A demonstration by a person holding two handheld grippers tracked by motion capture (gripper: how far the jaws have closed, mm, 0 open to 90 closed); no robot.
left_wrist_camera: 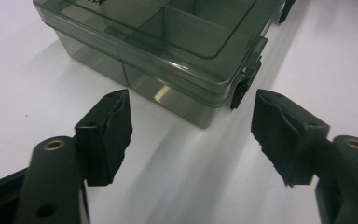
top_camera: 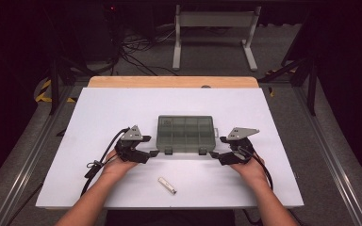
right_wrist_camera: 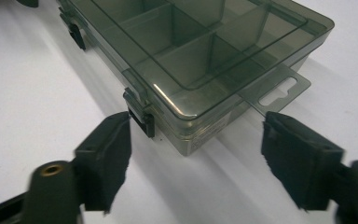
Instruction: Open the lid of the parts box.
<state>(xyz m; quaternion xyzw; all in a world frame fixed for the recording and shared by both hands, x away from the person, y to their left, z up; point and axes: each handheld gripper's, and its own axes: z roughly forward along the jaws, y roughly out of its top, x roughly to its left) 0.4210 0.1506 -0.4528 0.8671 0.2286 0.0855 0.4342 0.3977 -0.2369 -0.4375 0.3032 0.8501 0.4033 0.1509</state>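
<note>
Both forearms come in from the near edge of the white table (top_camera: 99,117) and angle slightly inward, each hand wrapped around its tool low over the surface. The left gripper (top_camera: 147,154) points right toward the near left corner of the box (top_camera: 186,133); the right gripper (top_camera: 217,155) points left toward the near right corner — the two face each other across the box's front side.

In the left gripper view its jaws stand spread with bare table between them, the box's corner and one dark latch (left_wrist_camera: 242,86) just ahead of the tips, not touched. In the right gripper view the jaws are likewise apart and grip nothing; the left jaw sits just beside the other latch (right_wrist_camera: 142,116), and I cannot tell whether it touches it. The hang tab (right_wrist_camera: 279,91) at the box's end lies just beyond the right jaw.

The box is a smoky see-through case with compartments, lid down, lying flat at the middle of the table. Its long axis runs left to right, with both latches on the side toward the person. A small tube (top_camera: 167,185) lies nearer the person, well apart from the box.
</note>
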